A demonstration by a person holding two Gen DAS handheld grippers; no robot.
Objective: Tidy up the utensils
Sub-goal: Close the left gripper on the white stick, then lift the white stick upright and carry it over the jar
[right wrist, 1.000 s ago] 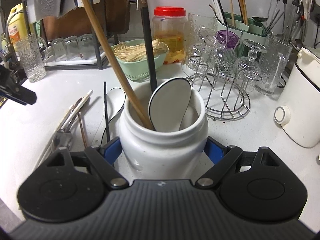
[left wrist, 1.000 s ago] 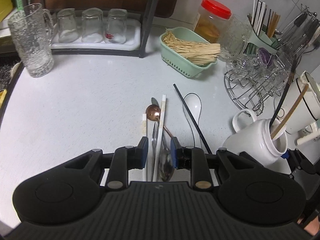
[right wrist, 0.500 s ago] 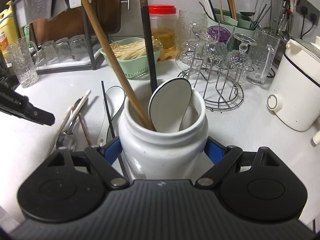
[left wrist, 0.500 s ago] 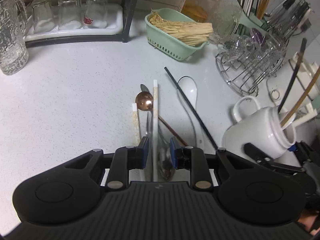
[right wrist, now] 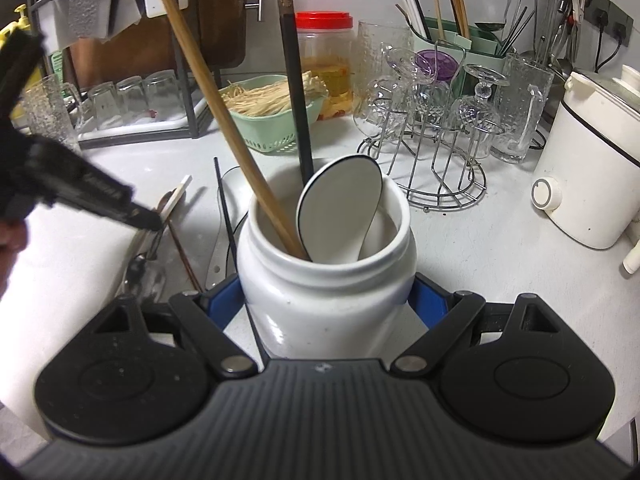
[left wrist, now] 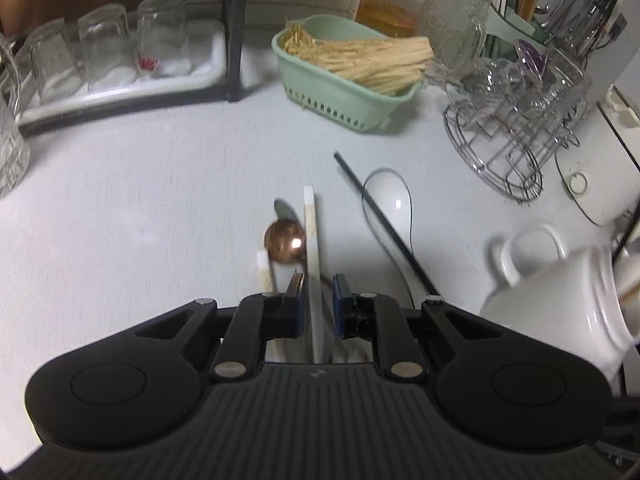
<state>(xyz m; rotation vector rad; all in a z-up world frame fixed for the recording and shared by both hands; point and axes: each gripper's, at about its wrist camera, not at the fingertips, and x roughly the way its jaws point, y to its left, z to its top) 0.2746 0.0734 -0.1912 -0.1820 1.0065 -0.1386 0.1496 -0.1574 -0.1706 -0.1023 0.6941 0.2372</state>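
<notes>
Left hand-held gripper [left wrist: 316, 300] narrowed around a white chopstick [left wrist: 311, 248], right hand-held gripper [right wrist: 326, 298] clamped on white jar [right wrist: 326, 300]

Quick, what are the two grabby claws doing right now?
Left gripper: shut on the white chopstick.
Right gripper: shut on the white jar of utensils.
</notes>
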